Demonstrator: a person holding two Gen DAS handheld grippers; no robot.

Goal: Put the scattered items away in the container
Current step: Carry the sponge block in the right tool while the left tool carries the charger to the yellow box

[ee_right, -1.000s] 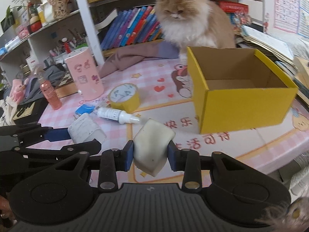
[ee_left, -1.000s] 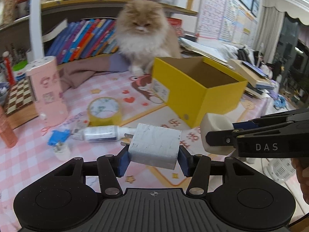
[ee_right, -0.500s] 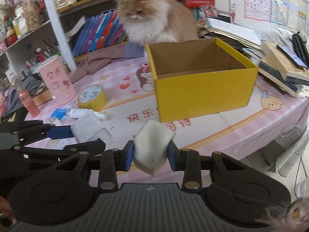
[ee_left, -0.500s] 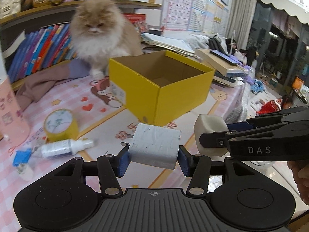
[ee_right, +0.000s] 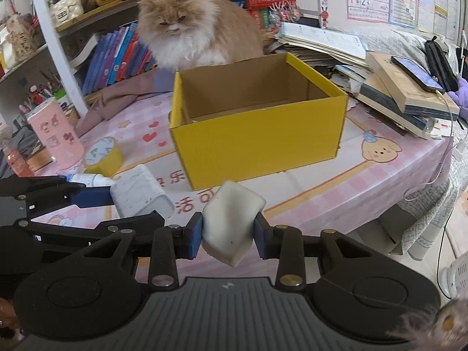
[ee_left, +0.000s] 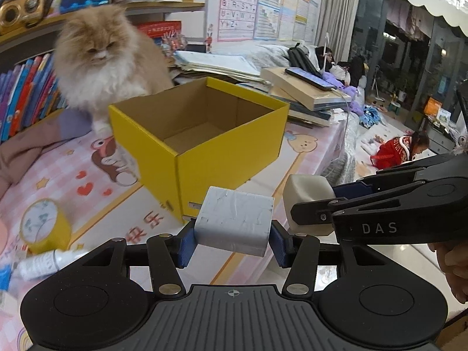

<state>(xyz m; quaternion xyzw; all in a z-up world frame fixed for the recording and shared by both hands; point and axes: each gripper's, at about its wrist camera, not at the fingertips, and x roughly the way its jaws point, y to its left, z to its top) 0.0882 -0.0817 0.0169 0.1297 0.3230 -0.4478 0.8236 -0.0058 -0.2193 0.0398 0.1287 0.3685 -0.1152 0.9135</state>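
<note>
Both grippers have travelled rightward along the bench since the earlier frames: the yellow box (ee_left: pixel 204 143), formerly right of centre in the left wrist view, now sits centred ahead, and the pink canister has left that view. Yellow tape roll (ee_left: pixel 44 228) and white squeeze tube (ee_left: pixel 44 264) lie at far left on the pink checked bench (ee_left: pixel 73 175), well apart from the box. Left gripper (ee_left: pixel 232 242): jaws part-open, clamped on the grey-white block (ee_left: pixel 234 219), held in the air just short of the box's near corner. Box stands upright, open-topped; what shows of its inside is bare cardboard. A fluffy cat (ee_left: pixel 99 61) sits directly behind its far wall. Right gripper (ee_right: pixel 228 235): jaws nearly closed, pinching the cream block (ee_right: pixel 231 219), tilted, in front of the box's front wall. The two grippers sit side by side, near each other.
</note>
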